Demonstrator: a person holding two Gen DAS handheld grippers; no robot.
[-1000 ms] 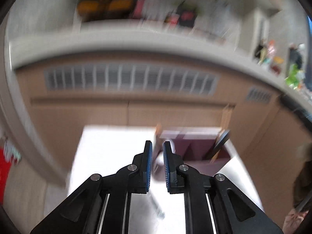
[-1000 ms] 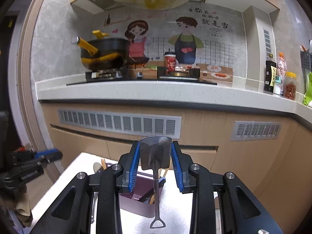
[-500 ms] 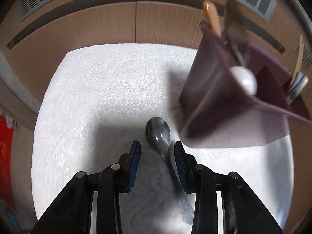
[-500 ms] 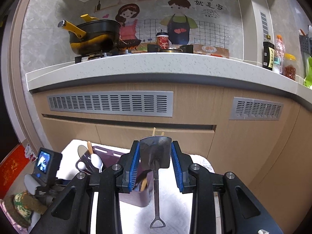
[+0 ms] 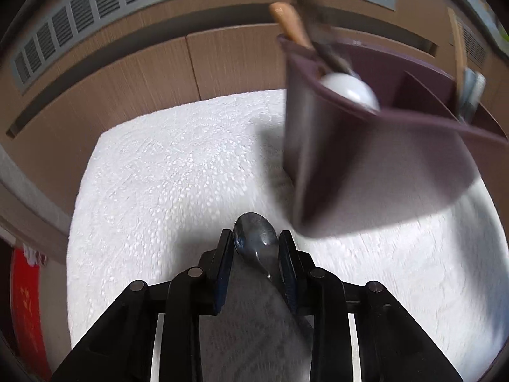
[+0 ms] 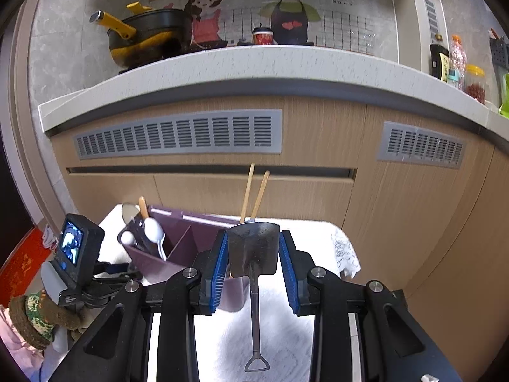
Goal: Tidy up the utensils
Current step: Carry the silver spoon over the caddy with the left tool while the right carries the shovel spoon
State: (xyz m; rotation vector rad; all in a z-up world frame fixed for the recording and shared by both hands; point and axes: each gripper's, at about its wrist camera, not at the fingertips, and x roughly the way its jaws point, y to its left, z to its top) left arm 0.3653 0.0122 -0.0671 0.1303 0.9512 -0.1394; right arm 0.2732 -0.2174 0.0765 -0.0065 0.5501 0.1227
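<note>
The left gripper (image 5: 256, 248) hung low over a white textured cloth (image 5: 165, 184), its jaws narrowed around the bowl of a steel spoon (image 5: 255, 242) that lay between the fingertips; whether the pads actually pressed the bowl could not be told through the blur. The spoon's bowl pointed ahead, away from the gripper, and its handle ran back and slightly right beneath the right finger. Ahead and to the right stood a purple utensil caddy (image 5: 366, 172), a white spoon (image 5: 350, 90) and a wooden handle (image 5: 289, 25) rising from its near compartment.

The right wrist view showed what the left did not: the right gripper (image 6: 253, 254) clamped on the blade of a small shovel-shaped metal spatula (image 6: 253, 248), blade up and ahead between the blue pads, handle hanging straight down toward the camera, its loop end lowest. Beyond the blade, two chopsticks (image 6: 256, 191) stood in the caddy (image 6: 178, 238). To the left of this gripper, the other gripper's camera unit (image 6: 76, 248) appeared beside the caddy.
</note>
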